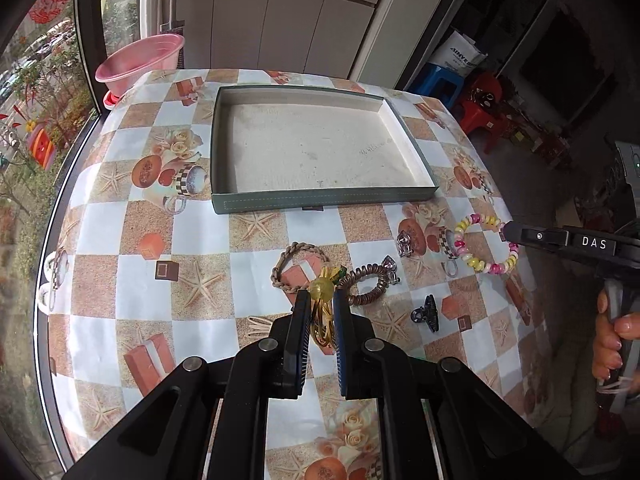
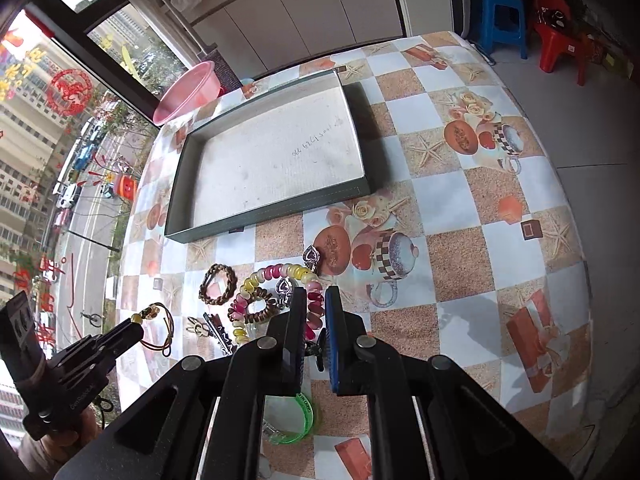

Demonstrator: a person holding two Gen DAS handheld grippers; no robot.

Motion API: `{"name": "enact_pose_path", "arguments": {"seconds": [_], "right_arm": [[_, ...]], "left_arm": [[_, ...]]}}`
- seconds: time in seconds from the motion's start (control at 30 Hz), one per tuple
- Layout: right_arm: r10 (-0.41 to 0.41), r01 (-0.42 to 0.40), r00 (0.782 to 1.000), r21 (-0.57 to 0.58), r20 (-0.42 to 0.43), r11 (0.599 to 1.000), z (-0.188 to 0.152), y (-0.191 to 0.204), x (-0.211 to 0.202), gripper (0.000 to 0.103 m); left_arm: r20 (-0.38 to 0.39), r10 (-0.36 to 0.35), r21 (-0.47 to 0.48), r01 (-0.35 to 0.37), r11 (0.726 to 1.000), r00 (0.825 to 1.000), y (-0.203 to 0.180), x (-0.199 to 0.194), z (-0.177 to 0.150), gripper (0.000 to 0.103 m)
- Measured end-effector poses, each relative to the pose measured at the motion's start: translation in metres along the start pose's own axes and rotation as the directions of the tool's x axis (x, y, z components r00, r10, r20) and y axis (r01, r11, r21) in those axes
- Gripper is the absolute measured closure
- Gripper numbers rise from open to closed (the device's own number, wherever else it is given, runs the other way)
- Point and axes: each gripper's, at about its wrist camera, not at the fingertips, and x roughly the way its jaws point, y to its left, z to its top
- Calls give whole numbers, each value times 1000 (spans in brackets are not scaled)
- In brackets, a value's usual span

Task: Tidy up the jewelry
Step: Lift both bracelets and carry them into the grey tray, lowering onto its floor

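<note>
My left gripper [image 1: 322, 300] is shut on a golden cord loop with a yellow bead [image 1: 321, 289], held just above the checked tablecloth. The right wrist view shows that gripper [image 2: 138, 326] at the left with the cord loop [image 2: 160, 330] hanging from its tip. My right gripper [image 2: 316, 300] is shut on a pink-and-yellow beaded bracelet [image 2: 256, 280]. From the left wrist view the right gripper [image 1: 506, 232] comes in from the right edge, and the bracelet [image 1: 486, 266] dangles from it. A shallow grey-green tray [image 1: 320, 198] with a bare white floor lies beyond both grippers.
On the cloth lie a braided brown bracelet [image 1: 298, 248], a brown spiral hair tie [image 1: 368, 284], two silver heart clips [image 1: 404, 242], a black claw clip [image 1: 426, 314], a hairpin [image 1: 260, 326] and a green wristband [image 2: 298, 420]. A pink basin [image 1: 140, 62] stands behind the table. A hand [image 1: 612, 336] grips the right handle.
</note>
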Motion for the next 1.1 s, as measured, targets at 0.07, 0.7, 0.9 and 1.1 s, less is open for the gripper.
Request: {"name": "enact_pose_path", "arguments": {"seconds": [0.07,0.7,0.9,1.1], "right_arm": [[19,-19,1000,-18,10,1000,21,7,0,93],[48,-49,999,-66,-15,997,172,30,97,93],[12,-13,1000,-68,-24,998,191,24,137,93],[-28,26,999,-57,-46,998,190,13,166,93]], "left_arm": [[19,-10,-10,10,1000,1000,-1,-2,17,79],[113,77,-135,-61,989,991,22,93,159,79],[90,164,-117,-153,981,982,26,138,176,79],[65,242,-70,-238,969,968,26,168,173,79]]}}
